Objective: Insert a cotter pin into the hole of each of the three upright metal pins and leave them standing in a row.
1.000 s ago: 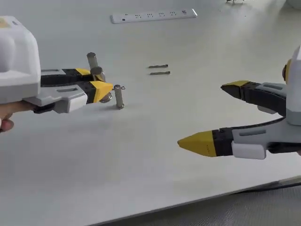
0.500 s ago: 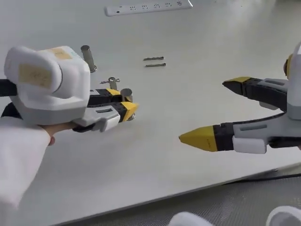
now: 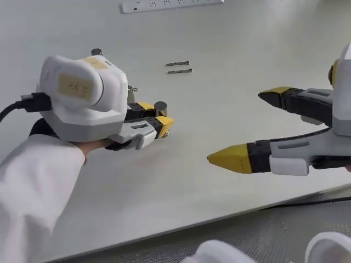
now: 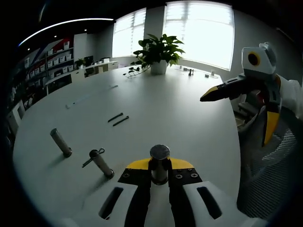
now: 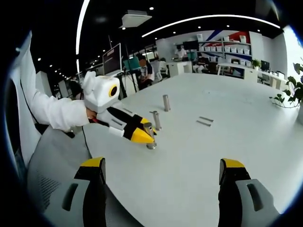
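Now the jaws of the left gripper (image 4: pixel 160 171) pinch a short grey metal pin with a flat round top (image 4: pixel 160 152) and hold it upright, low at the white worktop (image 3: pixel 230 49). I cannot tell if its foot touches. The jaws of the right gripper (image 3: pixel 237 127) are spread wide and hold nothing, well apart from the pins.

Just beside the held pin stands a second grey pin with a thin wire cotter pin through its top (image 4: pixel 100 161). A bare third grey pin (image 4: pixel 60 142) stands farther on. Two loose thin cotter pins (image 3: pixel 178 67) lie flat, side by side, out past them.

What could go wrong? The round pin could slip or tip if the pinch is loose. The left gripper is big, so it could bump the pin next to it and knock it over. The jaws could cover the little hole, or the hole could face the wrong way. The loose cotter pins are thin and flat, so wide jaws could push them away and not pick them up.
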A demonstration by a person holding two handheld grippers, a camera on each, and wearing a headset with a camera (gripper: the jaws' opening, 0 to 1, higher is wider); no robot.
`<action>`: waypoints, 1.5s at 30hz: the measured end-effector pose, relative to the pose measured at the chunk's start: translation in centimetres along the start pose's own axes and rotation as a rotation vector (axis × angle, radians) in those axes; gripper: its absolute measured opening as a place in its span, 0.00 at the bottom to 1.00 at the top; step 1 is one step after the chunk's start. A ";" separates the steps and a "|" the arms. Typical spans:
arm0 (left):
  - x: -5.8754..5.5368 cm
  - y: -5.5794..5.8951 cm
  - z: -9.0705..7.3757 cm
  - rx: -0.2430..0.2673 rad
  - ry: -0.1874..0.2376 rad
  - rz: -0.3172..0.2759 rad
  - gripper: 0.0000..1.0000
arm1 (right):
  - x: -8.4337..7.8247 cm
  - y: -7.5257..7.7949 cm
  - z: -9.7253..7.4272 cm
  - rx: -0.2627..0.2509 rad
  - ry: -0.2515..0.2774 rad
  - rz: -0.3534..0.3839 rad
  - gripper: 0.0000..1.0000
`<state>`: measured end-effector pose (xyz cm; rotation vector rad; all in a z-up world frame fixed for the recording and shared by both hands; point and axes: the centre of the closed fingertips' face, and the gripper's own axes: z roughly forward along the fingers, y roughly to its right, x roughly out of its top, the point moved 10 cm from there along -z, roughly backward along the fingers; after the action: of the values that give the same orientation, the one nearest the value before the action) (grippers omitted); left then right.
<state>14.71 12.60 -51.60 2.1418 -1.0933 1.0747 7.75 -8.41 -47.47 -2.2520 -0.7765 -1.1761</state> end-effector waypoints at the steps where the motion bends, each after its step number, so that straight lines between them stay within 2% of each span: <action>1: -0.1 0.1 0.1 0.008 -0.005 -0.002 0.11 | 0.0 0.0 0.0 -0.001 0.000 0.001 0.98; 3: -0.3 0.2 0.2 0.023 -0.010 0.018 0.11 | 0.0 0.1 0.0 0.001 0.000 0.003 0.98; 5: -0.3 0.3 0.2 0.025 -0.009 -0.009 0.11 | 0.0 0.1 0.0 -0.001 0.003 0.006 0.98; 7: -0.5 0.4 0.3 0.027 -0.008 0.001 0.11 | 0.0 0.2 -0.1 -0.007 0.006 0.004 0.93; 10: -0.6 0.6 0.3 0.028 -0.017 0.018 0.11 | 0.1 0.2 0.0 -0.009 0.012 0.008 0.94; 17: -0.8 0.6 0.4 0.032 0.003 0.003 0.11 | 0.1 0.0 0.0 -0.006 0.009 0.004 0.94; 27: -1.1 0.9 0.4 0.055 0.023 0.043 0.12 | 0.0 -0.2 0.3 0.016 -0.004 0.001 0.95; 30: -1.2 0.9 0.4 0.062 0.029 0.024 0.12 | 0.0 -0.2 0.3 0.017 -0.004 0.000 0.96; 34: -1.2 0.8 0.4 0.062 0.037 0.039 0.12 | 0.1 -0.2 0.2 0.016 -0.001 0.001 0.96; 35: -1.1 0.7 0.3 0.059 0.043 0.023 0.12 | 0.1 -0.2 0.2 0.016 -0.002 0.000 0.96; 37: -0.9 0.6 0.1 0.049 0.063 0.021 0.17 | 0.1 -0.2 0.2 0.017 -0.003 0.000 0.96; 38: -0.8 0.5 0.1 0.044 0.061 0.023 0.20 | 0.1 -0.2 0.2 0.018 -0.004 0.000 0.96; 39: -0.9 0.5 0.1 0.013 0.043 0.042 0.23 | 0.1 -0.2 0.2 0.020 -0.005 -0.001 0.96; 40: -0.9 0.4 0.0 0.014 0.032 0.046 0.24 | 0.1 -0.2 0.2 0.020 -0.005 -0.002 0.96; 42: -1.0 0.2 -0.3 0.001 0.038 0.067 0.29 | 0.1 -0.3 0.3 0.022 -0.007 -0.003 0.96; 45: -1.3 0.1 -0.7 -0.051 0.053 0.019 0.42 | 0.2 -0.3 0.3 0.022 -0.007 -0.003 0.96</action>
<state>13.83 13.57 -52.26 2.0553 -1.1066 1.0939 7.83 -7.96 -47.44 -2.2389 -0.7922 -1.1555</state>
